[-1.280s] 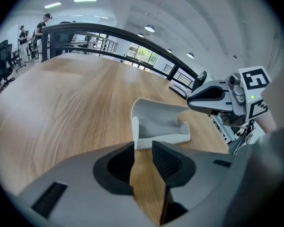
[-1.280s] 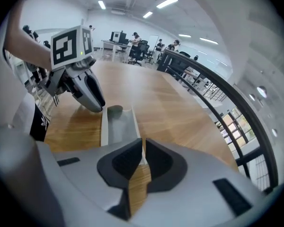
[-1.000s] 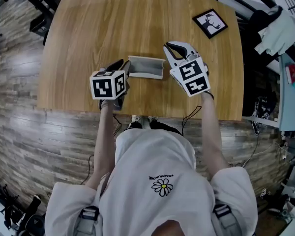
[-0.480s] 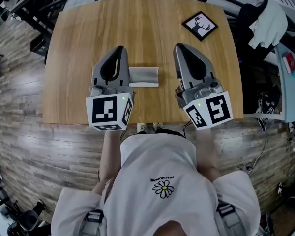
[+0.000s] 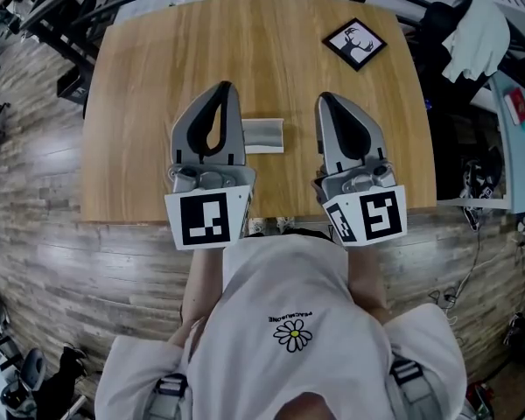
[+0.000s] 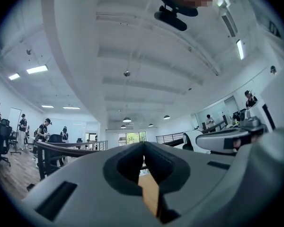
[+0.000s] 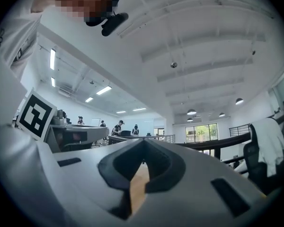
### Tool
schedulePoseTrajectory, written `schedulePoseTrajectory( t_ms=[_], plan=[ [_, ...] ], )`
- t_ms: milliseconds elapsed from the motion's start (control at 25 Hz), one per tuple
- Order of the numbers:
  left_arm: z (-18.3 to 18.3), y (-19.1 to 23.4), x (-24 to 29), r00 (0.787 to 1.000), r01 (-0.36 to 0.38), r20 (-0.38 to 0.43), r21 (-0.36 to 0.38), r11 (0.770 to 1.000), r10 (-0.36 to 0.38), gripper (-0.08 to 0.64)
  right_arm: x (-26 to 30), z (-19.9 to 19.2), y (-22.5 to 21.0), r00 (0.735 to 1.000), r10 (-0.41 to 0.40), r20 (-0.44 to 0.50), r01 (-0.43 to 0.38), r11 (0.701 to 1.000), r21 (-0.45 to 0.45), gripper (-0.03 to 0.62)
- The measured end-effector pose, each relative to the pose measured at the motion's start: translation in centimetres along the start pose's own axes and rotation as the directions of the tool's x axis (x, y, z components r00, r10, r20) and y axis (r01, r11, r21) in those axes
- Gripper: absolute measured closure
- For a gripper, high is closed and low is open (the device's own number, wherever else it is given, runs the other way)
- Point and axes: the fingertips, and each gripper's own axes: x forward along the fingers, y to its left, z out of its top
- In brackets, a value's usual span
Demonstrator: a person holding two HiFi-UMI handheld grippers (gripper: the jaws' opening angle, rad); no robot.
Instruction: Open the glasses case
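While both pairs of fingers sat fully together, neither held anything. On the left gripper the fingers had just been closing, and its own view showed only a sliver of tan bench in the notch behind the meeting tips. On the right gripper the fingers were pressed tip to tip in the same way, with nothing between them.

The case, grey with a paler strip along its near side, lay on the bench between the two grippers and nearer the left one. I saw no finger on it, and I could not tell from above whether its lid was up.

The wood beyond the case was bare as far as the far edge. A small black picture lay near the far right corner, well apart from the case. A white cloth hung off to the right, past the bench's edge. Plank floor ran round the left and near sides.

Both grippers were side by side and roughly parallel, pointing away from me and tipped slightly up, so their views took in mostly ceiling. Their marker cubes hung over the bench's near edge, close to my chest.
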Motion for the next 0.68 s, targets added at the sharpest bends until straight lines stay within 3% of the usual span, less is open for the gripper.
schedulePoseTrajectory(
  t_ms=[680],
  plan=[
    [-0.8,1.3,-0.7,0.999,-0.025,-0.027,-0.01,1.0,0.025,0.543,-0.4,-0.3,-1.2,0.998,-0.05,-0.026,0.049,0.998,-0.026,0.588]
  ],
)
